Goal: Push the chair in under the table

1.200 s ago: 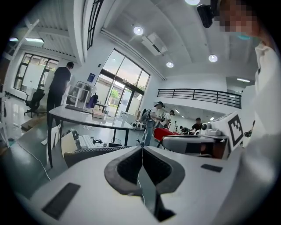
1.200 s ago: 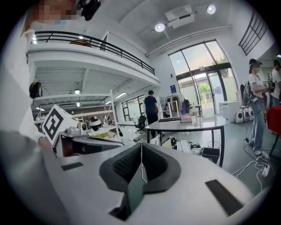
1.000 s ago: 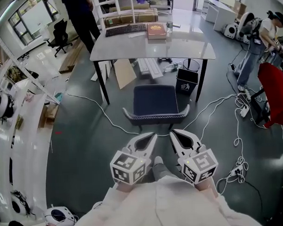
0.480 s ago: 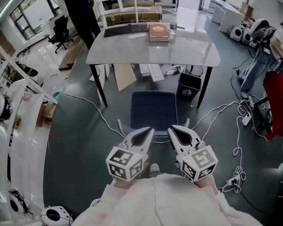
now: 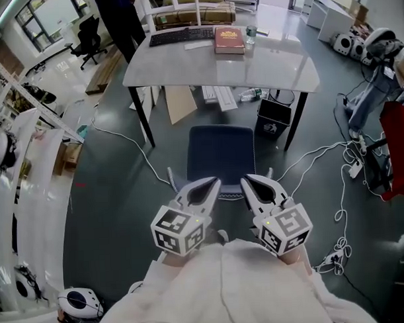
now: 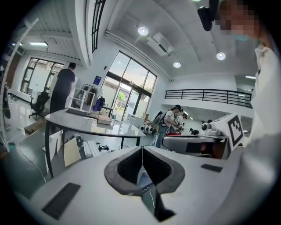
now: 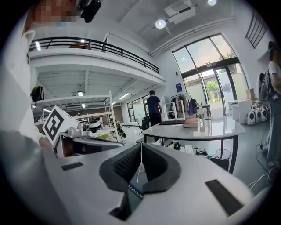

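Observation:
The chair (image 5: 221,153) has a dark blue seat and stands in front of the grey table (image 5: 278,62), with its front edge near the table's front legs. Its backrest is the near edge, mostly hidden behind my grippers. My left gripper (image 5: 214,182) and right gripper (image 5: 244,180) sit side by side at the top of that backrest, both shut with nothing held. In the left gripper view the left gripper (image 6: 142,149) has its tips together, and blue chair fabric (image 6: 145,182) shows just behind them. The right gripper (image 7: 141,145) looks the same, with the table (image 7: 210,129) ahead.
A keyboard (image 5: 181,36), a book (image 5: 229,39) and a bottle (image 5: 252,35) lie on the table. Under it are a black bin (image 5: 272,118) and a cardboard sheet (image 5: 180,102). Cables (image 5: 335,186) trail on the floor to the right. A person (image 5: 121,21) stands behind the table.
Both grippers have moved forward together from short of the chair up to its backrest. The table now sits nearer in the head view. The jaws stayed shut.

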{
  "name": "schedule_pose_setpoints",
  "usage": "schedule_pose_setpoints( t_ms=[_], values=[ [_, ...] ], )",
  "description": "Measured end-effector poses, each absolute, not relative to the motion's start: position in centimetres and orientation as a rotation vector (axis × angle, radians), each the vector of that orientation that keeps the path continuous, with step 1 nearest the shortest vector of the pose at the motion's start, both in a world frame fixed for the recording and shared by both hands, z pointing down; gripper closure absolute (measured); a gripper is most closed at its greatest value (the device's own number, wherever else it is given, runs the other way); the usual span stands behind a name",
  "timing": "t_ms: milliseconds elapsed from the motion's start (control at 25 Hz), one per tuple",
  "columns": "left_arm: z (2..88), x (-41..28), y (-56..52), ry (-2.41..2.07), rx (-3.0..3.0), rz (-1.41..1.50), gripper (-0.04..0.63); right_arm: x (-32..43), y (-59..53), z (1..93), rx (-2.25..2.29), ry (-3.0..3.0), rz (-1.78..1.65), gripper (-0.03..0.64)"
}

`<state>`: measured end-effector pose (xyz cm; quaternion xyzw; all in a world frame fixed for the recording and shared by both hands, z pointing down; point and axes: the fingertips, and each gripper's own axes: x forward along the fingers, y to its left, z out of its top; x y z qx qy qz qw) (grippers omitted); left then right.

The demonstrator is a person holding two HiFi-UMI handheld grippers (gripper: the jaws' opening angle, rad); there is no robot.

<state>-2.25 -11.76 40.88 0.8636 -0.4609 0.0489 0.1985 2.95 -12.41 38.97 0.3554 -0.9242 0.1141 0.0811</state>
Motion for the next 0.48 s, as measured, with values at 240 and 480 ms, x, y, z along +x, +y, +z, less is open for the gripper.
schedule_pose_setpoints(
  t_ms=[240, 480],
  values=[
    [41.49, -3.20, -11.84, -1.283, 2.404, 0.143, 0.580, 2.76, -12.47, 39.56, 1.080, -2.743, 0.359, 0.584],
    [41.50, -2.93, -12.05, -1.227, 2.421, 0.168, 0.580, 3.42, -12.56, 39.61, 1.124, -2.704, 0.375, 0.584]
  ],
)
